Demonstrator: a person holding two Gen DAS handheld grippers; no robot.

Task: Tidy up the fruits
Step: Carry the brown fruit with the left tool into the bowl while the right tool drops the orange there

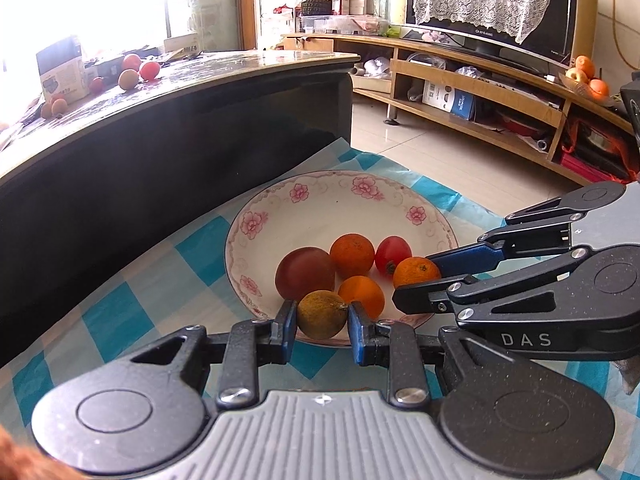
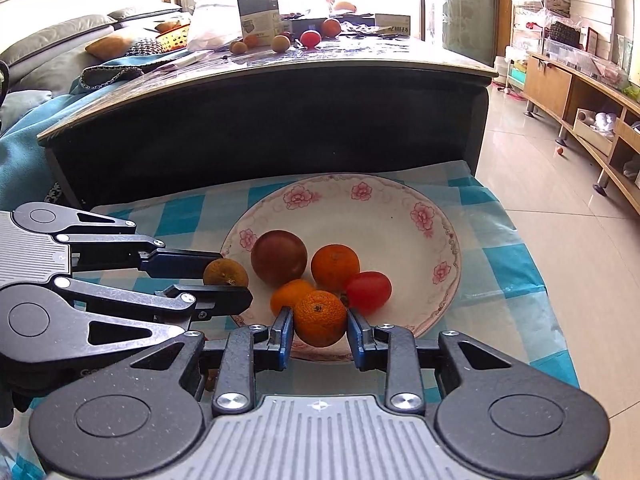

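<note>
A white plate with pink flowers (image 1: 280, 208) (image 2: 400, 216) sits on a blue checked cloth. It holds a dark red plum (image 1: 305, 273) (image 2: 279, 257), two oranges (image 1: 352, 255) (image 1: 362, 294) (image 2: 335, 267) and a red tomato (image 1: 393, 254) (image 2: 368, 291). My left gripper (image 1: 322, 320) (image 2: 228, 276) is shut on a greenish-brown citrus fruit (image 1: 321, 314) (image 2: 225, 273) at the plate's near rim. My right gripper (image 2: 319, 326) (image 1: 420, 276) is shut on a small orange (image 2: 320, 317) (image 1: 416, 272) over the plate's near edge.
A dark coffee table (image 1: 180, 120) (image 2: 280, 120) stands just behind the cloth, with more fruit (image 1: 138, 70) (image 2: 310, 38) and boxes on top. A wooden TV stand (image 1: 500, 92) with a fruit bowl (image 1: 586, 78) is at the right. Tiled floor (image 2: 560, 220) lies right of the cloth.
</note>
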